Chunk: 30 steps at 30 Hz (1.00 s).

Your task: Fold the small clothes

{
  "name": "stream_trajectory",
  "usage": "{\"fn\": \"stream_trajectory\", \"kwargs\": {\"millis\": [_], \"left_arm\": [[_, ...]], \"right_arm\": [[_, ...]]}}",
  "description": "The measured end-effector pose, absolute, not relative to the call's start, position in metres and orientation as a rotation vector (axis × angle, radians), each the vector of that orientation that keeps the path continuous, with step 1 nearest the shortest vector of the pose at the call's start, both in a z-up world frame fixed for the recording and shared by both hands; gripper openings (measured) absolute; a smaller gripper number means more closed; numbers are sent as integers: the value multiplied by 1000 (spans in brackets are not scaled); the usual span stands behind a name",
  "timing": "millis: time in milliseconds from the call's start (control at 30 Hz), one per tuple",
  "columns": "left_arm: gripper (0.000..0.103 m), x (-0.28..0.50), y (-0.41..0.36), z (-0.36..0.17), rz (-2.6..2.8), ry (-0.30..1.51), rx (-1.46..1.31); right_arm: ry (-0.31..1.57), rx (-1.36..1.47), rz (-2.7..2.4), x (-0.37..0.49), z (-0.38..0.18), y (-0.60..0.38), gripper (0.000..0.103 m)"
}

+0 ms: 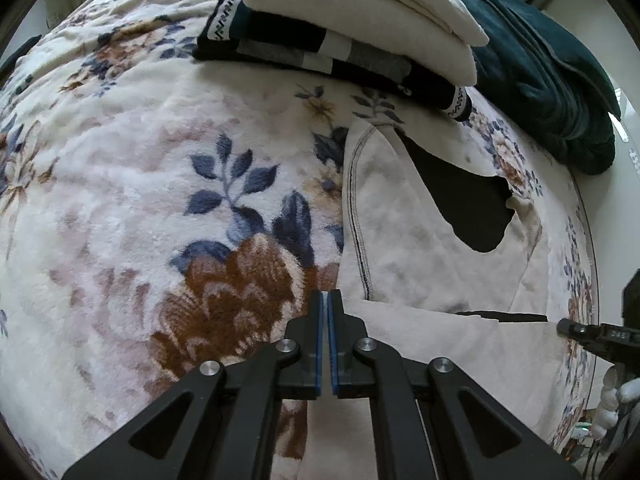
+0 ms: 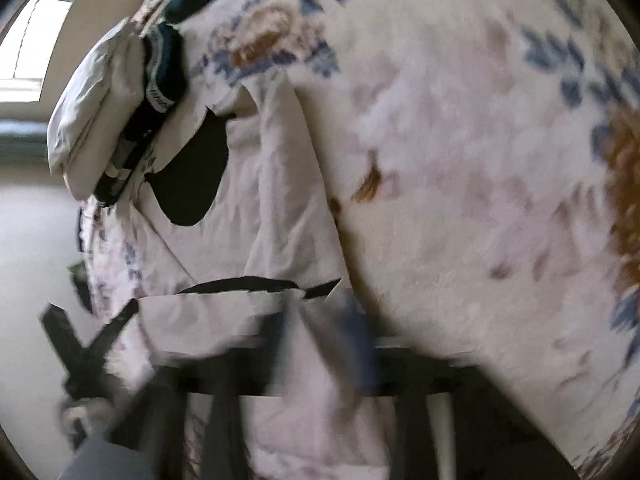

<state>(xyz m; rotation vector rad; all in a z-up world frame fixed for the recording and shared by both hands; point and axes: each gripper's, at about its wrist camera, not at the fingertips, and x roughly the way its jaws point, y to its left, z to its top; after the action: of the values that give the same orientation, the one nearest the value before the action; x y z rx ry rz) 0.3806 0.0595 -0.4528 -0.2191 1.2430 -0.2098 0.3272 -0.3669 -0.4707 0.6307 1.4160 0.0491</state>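
Lying on a floral blanket (image 1: 140, 168), a cream garment (image 1: 400, 240) with dark patches and a dark-stitched edge sits right of the big brown flower, its near part folded over toward the tools. The left tool (image 1: 327, 296) points steeply down at the garment's near left edge, its blue-lined jaws pressed together; the cloth edge runs right at the tips, but whether any of it is pinched between them cannot be told. At the far right of that view the right tool (image 1: 568, 328) shows as a dark tip just beside the garment's right edge, with a white-gloved hand (image 1: 616, 404) below it.

From the right wrist view everything is blurred. The right tool's fingers are smeared dark and blue shapes with cream cloth (image 2: 280, 240) lying over and around them; the jaws are closed, and the cloth appears caught there, though the blur leaves that unsure. The left tool (image 2: 92, 340) appears as a dark crossed shape at the left.

Beyond the garment, at the far side of the blanket, stands a stack (image 1: 360, 20) of folded clothes: cream on top, dark patterned beneath. A teal blanket (image 1: 552, 72) lies to its right.
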Motion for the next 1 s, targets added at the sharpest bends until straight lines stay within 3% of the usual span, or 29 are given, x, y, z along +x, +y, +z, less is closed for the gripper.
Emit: {"fn": "stream_trajectory", "kwargs": {"millis": [300, 667, 733, 767, 800, 833, 867, 900, 1000], "left_arm": [[1, 387, 69, -457, -157, 1233, -239], [3, 401, 69, -482, -176, 1376, -283], [3, 404, 77, -473, -168, 1376, -346], [6, 408, 82, -465, -160, 1368, -379], [17, 412, 86, -457, -164, 1354, -403], [35, 417, 89, -449, -172, 1338, -422], [45, 423, 90, -442, -181, 1319, -434], [65, 430, 91, -436, -188, 1306, -431], [69, 455, 84, -428, -215, 1309, -392]], "right_arm": [[1267, 611, 8, 339, -448, -374, 3], [1426, 552, -36, 346, -488, -369, 3], [1439, 615, -13, 346, -490, -371, 5], [1439, 653, 0, 345, -490, -373, 11], [1442, 686, -3, 345, -489, -376, 31], [1441, 702, -18, 345, -488, -378, 44], [1426, 721, -28, 345, -484, -381, 56], [1412, 731, -30, 346, -479, -382, 56], [1391, 710, -61, 355, -460, -384, 58]]}}
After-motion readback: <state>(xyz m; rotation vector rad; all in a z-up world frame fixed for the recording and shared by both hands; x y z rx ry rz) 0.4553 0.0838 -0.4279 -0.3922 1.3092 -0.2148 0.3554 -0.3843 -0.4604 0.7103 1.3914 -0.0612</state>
